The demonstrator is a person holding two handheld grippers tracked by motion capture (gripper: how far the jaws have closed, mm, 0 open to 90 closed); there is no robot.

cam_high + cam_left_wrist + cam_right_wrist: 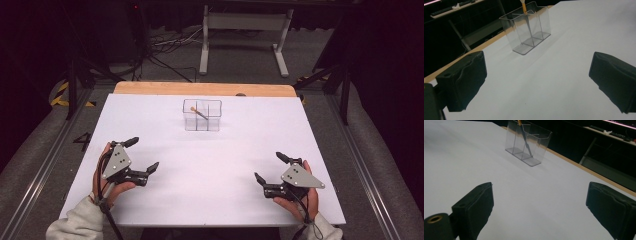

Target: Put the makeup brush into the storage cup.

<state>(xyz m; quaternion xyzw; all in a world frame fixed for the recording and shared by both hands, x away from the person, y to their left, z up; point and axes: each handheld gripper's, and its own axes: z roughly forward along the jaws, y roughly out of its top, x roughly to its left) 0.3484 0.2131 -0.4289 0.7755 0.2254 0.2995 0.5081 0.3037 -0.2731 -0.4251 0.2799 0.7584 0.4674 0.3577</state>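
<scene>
A clear plastic organiser (202, 115) with several compartments stands upright on the white table (210, 165) near its far edge. A thin stick with an orange end (198, 112) leans inside it. The organiser (527, 30) lies ahead of my left gripper, and the organiser (527, 142) also lies ahead of my right gripper. My left gripper (142, 154) rests near the front left of the table, open and holding nothing. My right gripper (270, 167) sits near the front right, open too, with nothing between its jaws.
A wooden strip (205, 89) runs along the table's far edge. Beyond it on the dark floor are cables (165, 47) and a white metal frame (245, 30). Metal rails (45, 150) flank the table on both sides.
</scene>
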